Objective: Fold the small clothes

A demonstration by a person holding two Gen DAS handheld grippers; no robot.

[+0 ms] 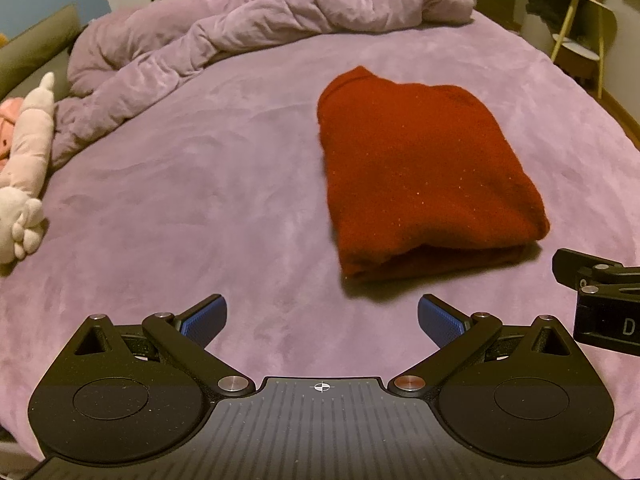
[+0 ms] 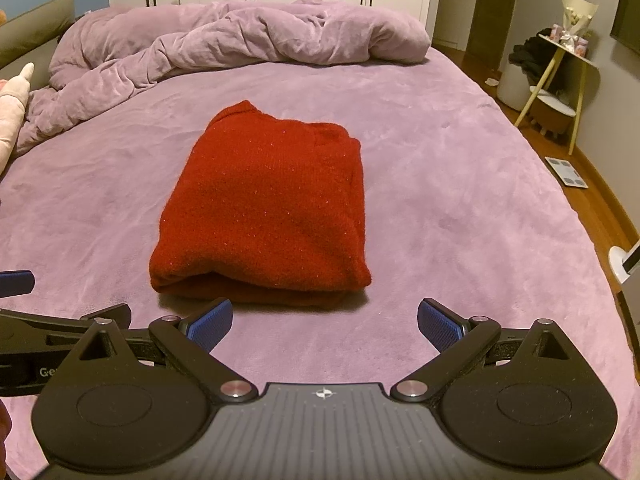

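Note:
A red knitted garment (image 1: 424,176) (image 2: 268,208) lies folded into a thick rectangle on the purple bed sheet (image 1: 200,200) (image 2: 460,200), its folded edge facing me. My left gripper (image 1: 322,320) is open, hovering near the bed's front, with the garment ahead and to its right. My right gripper (image 2: 324,320) is open too, just short of the garment's near edge, and holds nothing. In the left wrist view the right gripper's body shows at the right edge (image 1: 604,300). Part of the left gripper shows at the left edge of the right wrist view.
A crumpled purple duvet (image 1: 248,28) (image 2: 240,36) is heaped across the far side of the bed. Pale plush toys (image 1: 24,168) lie at the left edge. A yellow-legged side table (image 2: 560,76) and a floor scale (image 2: 566,172) stand right of the bed.

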